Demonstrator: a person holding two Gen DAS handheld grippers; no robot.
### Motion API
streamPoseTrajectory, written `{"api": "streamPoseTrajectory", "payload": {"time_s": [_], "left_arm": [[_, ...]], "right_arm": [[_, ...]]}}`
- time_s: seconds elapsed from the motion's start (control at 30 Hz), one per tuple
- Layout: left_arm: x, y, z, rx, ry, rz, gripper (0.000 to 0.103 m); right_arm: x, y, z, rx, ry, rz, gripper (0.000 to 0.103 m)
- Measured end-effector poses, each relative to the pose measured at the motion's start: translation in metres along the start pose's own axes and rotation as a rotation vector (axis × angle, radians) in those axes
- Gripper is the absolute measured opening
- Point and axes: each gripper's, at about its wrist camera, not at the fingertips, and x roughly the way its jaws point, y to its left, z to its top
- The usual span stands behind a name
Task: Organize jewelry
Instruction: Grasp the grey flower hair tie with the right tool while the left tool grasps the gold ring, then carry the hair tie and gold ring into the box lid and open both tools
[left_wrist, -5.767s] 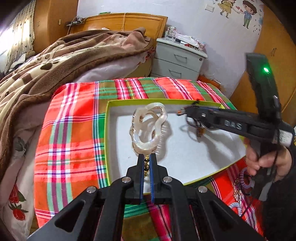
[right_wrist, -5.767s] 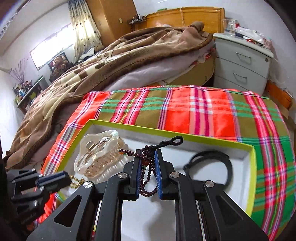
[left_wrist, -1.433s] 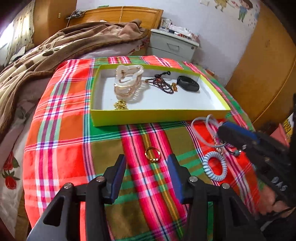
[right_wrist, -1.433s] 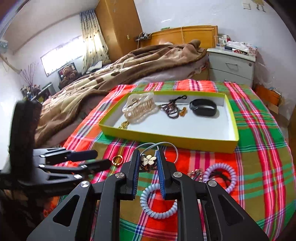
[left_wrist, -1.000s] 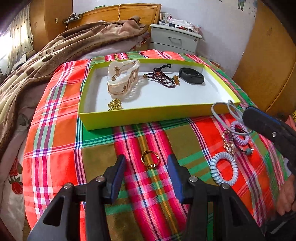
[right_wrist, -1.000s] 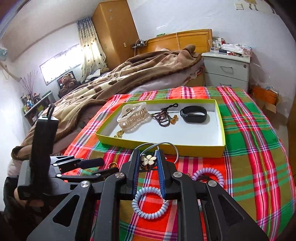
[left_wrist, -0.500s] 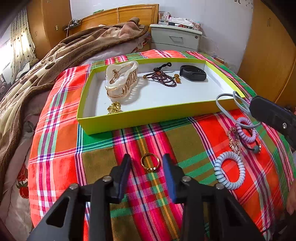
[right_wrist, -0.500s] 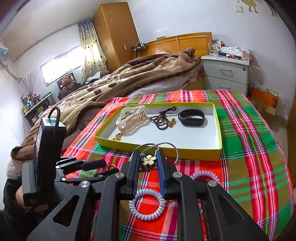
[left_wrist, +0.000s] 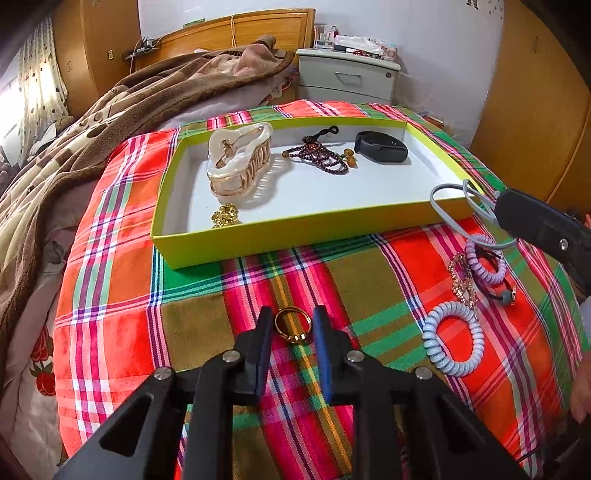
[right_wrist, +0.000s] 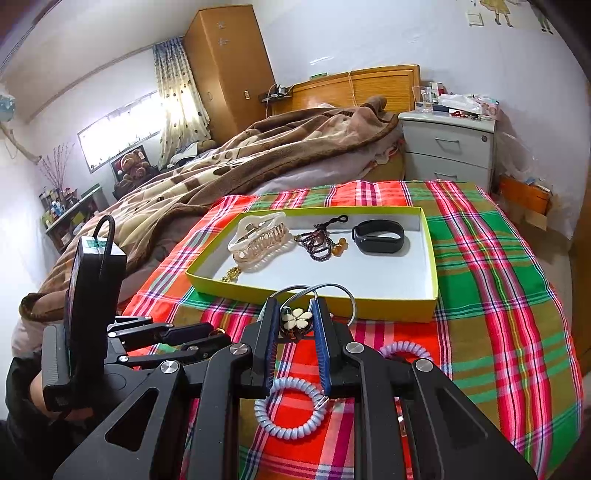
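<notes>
Since a moment ago the left gripper (left_wrist: 290, 325) has narrowed around the gold ring (left_wrist: 293, 325), lying flat low centre between its part-spread jaws, below the yellow tray (left_wrist: 295, 230); right gripper (right_wrist: 294, 320) pinches a flower hair tie (right_wrist: 295, 319)

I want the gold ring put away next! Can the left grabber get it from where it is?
Probably yes. The small gold ring lies flat on the plaid cloth between the open fingers of the left gripper, with nothing in between.

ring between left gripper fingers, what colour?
Gold ring, lying on the plaid cloth; clearest in left wrist view.
</notes>
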Motion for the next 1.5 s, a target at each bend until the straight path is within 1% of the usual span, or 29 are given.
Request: {"api": "streamPoseTrajectory", "payload": {"time_s": [0.37, 0.63, 0.9, 1.17, 1.23, 1.5], "left_arm": [[-0.017, 0.004, 0.006, -0.015, -0.036, -0.019, 0.023], [-0.033, 0.009, 0.022, -0.021, -0.082, -0.040, 0.023], [-0.036, 0.015, 0.050, -0.030, -0.120, -0.060, 0.023], [-0.025, 0.018, 0.076, -0.033, -0.129, -0.083, 0.023], [-0.018, 0.018, 0.081, -0.035, -0.119, -0.095, 0.023], [0.008, 0.016, 0.094, -0.041, -0.084, -0.105, 0.023]], "right_arm": [[-0.001, -0.001, 0.008, -0.001, -0.010, 0.000, 0.019], [-0.002, -0.006, 0.019, 0.008, -0.023, -0.012, 0.019], [0.006, -0.018, 0.042, 0.022, -0.031, -0.031, 0.019], [0.024, -0.030, 0.054, 0.041, -0.014, -0.052, 0.019], [0.030, -0.033, 0.056, 0.044, -0.005, -0.055, 0.019], [0.053, -0.051, 0.058, 0.056, 0.042, -0.091, 0.019]]}}
